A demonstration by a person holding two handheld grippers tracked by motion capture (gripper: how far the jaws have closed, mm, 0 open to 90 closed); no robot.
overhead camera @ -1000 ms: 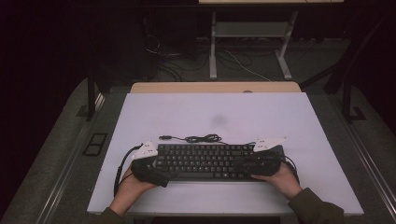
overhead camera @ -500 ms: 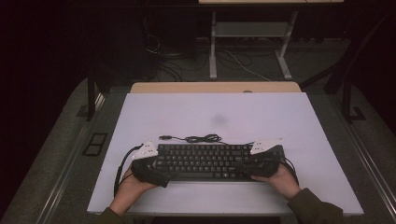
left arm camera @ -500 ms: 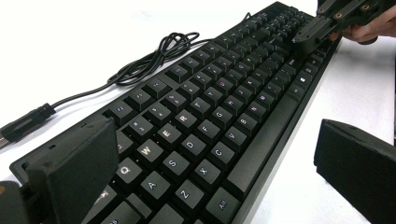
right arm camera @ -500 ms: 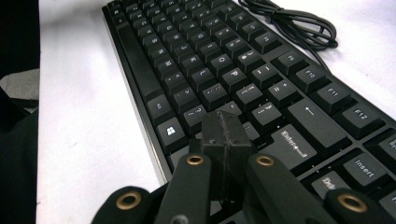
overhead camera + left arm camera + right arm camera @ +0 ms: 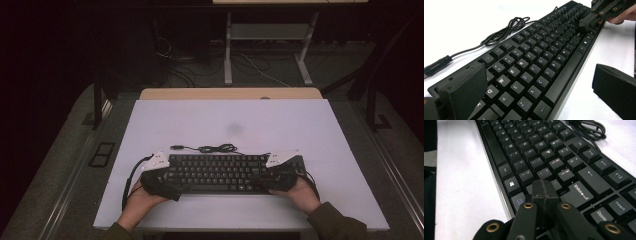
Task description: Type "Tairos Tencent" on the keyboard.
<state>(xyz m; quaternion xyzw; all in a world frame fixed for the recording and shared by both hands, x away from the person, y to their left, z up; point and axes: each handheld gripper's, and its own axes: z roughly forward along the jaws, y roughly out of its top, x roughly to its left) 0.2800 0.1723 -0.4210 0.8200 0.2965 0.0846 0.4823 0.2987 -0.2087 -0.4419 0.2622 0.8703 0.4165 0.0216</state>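
A black keyboard (image 5: 215,172) lies near the front edge of the white table (image 5: 230,120), its cable (image 5: 210,148) coiled just behind it. My left gripper (image 5: 171,183) is at the keyboard's left end. In the left gripper view its jaws stand wide apart around that end of the keyboard (image 5: 536,57), and the right-hand one is clear of the front edge. My right gripper (image 5: 267,177) is at the right end. In the right gripper view its jaws are shut together with nothing between them, and the tip (image 5: 544,185) rests over the keys by the Enter key on the keyboard (image 5: 549,157).
Bare white tabletop stretches behind the keyboard. The USB plug (image 5: 436,66) lies loose at the back left. A wooden desk edge (image 5: 230,93) borders the table's far side, and beyond it a metal frame (image 5: 265,55) and floor cables stand in the dark.
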